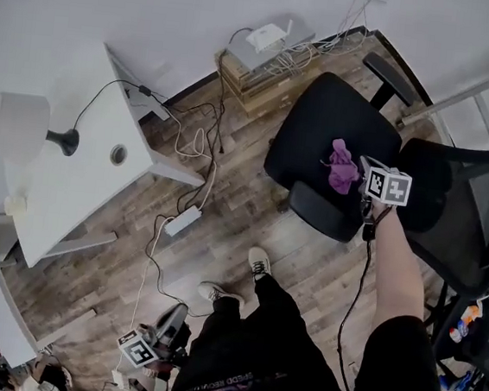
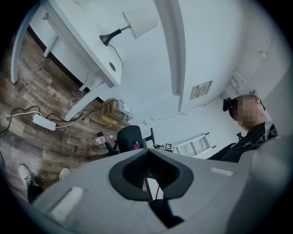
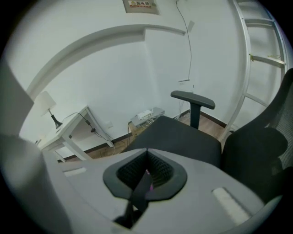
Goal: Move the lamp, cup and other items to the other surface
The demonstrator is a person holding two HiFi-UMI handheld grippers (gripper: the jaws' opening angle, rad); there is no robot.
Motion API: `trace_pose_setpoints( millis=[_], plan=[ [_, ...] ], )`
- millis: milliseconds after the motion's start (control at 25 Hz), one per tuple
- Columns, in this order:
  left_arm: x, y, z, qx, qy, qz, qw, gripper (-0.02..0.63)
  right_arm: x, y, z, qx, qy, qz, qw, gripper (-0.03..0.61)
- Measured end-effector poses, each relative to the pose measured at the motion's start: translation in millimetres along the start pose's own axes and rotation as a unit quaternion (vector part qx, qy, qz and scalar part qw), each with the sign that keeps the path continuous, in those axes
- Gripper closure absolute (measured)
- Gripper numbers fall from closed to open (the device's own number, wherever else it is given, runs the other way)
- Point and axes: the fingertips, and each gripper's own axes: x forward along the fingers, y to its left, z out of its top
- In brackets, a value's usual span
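While the purple cloth (image 1: 343, 168) hangs from your right gripper (image 1: 364, 172), read the scene from the largest element down.

White desk (image 1: 73, 172), at left: probably the receiving surface, judging by what already stands on it.

Black chair seat (image 1: 321, 129), at right: the cloth hangs over it, and the right gripper view shows the seat bare.

Lamp (image 1: 26, 128): upright on the desk, its cord trailing off the edge to the floor.

Cloth: only a thin fold is pinched, and the right fingers are closed tight on it.

Left gripper (image 1: 172, 320): low beside your leg, fingers together, nothing between them.

Small pale item (image 1: 16, 204) on the desk: too small to identify.

Keep the squeeze firm, since so little fabric is caught. Lift until the hanging end clears the seat, then carry it high over the floor cables. Set it on bare desktop, well apart from the lamp's base and cord.
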Motion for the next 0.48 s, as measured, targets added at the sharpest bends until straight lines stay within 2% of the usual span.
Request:
trace_pose_setpoints(
  millis=[160, 280, 360, 480],
  plan=[
    [-4.5, -7.4, -4.4, 0.022, -0.006, -0.014, 0.9996, 0.618, -34.5, 56.2, 11.7, -0.004, -0.03, 0.068, 0.997, 0.574],
    [-24.5, -15.4, 11.4, 0.044, -0.021, -0.029, 0.9984, 0.618, -64.9, 147.1, 7.7, -0.03, -0.05, 0.144, 0.988, 0.574],
    [-40.6, -20.6, 27.6, 0.056, -0.036, -0.039, 0.997, 0.618, -83.2, 225.3, 1.6, -0.05, -0.052, 0.212, 0.975, 0.574],
    [-57.1, -31.3, 50.2, 0.068, -0.069, -0.054, 0.9939, 0.618, -121.4, 345.4, -8.9, -0.087, -0.031, 0.318, 0.943, 0.574]
  ],
)
